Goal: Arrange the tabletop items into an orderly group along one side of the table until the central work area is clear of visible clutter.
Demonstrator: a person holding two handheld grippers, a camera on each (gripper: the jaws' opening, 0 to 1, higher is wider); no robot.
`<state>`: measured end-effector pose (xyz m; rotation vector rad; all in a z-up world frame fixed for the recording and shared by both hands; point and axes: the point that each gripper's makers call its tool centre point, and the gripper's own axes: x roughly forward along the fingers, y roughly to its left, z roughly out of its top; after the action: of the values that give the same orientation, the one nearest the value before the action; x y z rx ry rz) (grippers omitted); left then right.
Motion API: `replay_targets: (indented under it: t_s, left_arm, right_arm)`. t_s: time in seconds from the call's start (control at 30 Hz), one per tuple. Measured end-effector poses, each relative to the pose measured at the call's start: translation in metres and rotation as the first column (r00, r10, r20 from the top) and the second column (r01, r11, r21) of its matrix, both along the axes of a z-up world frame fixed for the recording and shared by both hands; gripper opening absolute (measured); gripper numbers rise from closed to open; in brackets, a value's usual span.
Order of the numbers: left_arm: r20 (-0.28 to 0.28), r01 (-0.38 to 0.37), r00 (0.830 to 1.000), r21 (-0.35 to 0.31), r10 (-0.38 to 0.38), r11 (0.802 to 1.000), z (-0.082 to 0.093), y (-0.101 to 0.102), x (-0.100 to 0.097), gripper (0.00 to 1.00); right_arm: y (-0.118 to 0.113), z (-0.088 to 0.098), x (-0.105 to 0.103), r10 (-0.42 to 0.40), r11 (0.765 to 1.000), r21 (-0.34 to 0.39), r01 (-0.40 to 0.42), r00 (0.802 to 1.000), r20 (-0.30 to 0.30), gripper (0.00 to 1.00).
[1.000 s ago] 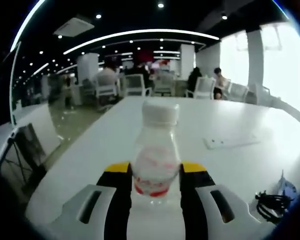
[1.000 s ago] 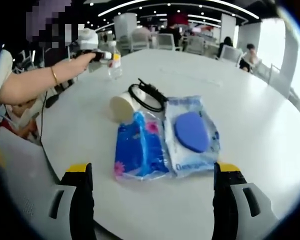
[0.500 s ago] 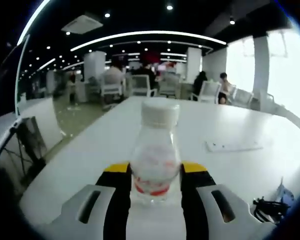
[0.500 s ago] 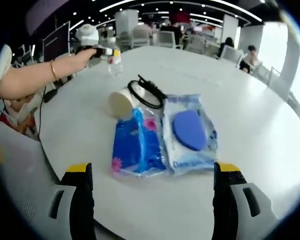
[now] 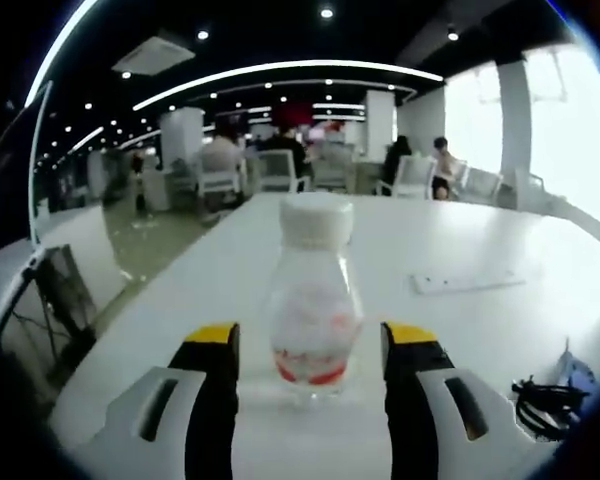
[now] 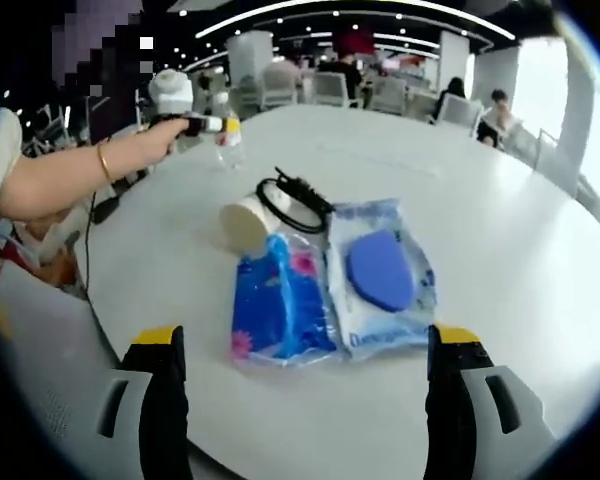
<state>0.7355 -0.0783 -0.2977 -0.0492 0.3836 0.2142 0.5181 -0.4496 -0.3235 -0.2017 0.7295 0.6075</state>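
Observation:
A small clear bottle (image 5: 313, 300) with a white cap and red label stands upright on the white table (image 5: 460, 240). My left gripper (image 5: 310, 338) is open, one jaw on each side of the bottle with a gap to it. In the right gripper view the same bottle (image 6: 230, 148) stands at the far left of the table, with the left gripper (image 6: 220, 125) at it. My right gripper (image 6: 305, 340) is open and holds nothing. Beyond it lie a blue tissue packet (image 6: 280, 300), a wipes pack with a blue lid (image 6: 380, 275), a tipped paper cup (image 6: 246, 220) and a black cable (image 6: 292, 193).
A person's arm (image 6: 70, 175) reaches in from the left to hold the left gripper. A flat white strip (image 5: 470, 282) lies farther back on the table. The black cable (image 5: 545, 395) and a blue packet corner (image 5: 578, 372) sit at the right. Chairs and people fill the hall behind.
My left gripper's jaws have spread apart and let go of the bottle, which stays standing. The right gripper and the items before it are as they were.

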Motion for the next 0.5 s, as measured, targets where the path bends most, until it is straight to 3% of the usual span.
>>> replay_targets:
  t_s: [0.07, 0.13, 0.23, 0.37, 0.5]
  left_arm:
    - [0.02, 0.027, 0.999, -0.034, -0.026, 0.999, 0.004, -0.003, -0.002, 0.56]
    - [0.07, 0.046, 0.996, -0.014, -0.045, 0.999, 0.013, -0.003, -0.005, 0.62]
    - [0.058, 0.094, 0.994, 0.036, -0.096, 0.995, 0.013, -0.006, -0.009, 0.72]
    - [0.046, 0.145, 0.988, 0.055, -0.147, 0.988, 0.013, -0.015, -0.021, 0.79]
    - [0.044, 0.221, 0.973, 0.087, -0.225, 0.971, 0.014, -0.027, -0.03, 0.91]
  right_arm:
    - [0.0, 0.001, 0.001, -0.004, 1.0, 0.0, 0.004, 1.0, 0.005, 1.0]
    - [0.0, 0.001, 0.001, -0.003, 1.0, -0.005, 0.003, 1.0, 0.009, 1.0]
    - [0.002, 0.003, 0.001, 0.001, 1.0, 0.003, -0.001, 1.0, 0.015, 1.0]
    - [0.006, 0.008, 0.002, 0.001, 0.999, 0.044, -0.002, 1.0, 0.021, 0.99]
    - [0.012, 0.018, 0.005, 0.009, 0.997, 0.077, -0.013, 0.998, 0.055, 0.99]
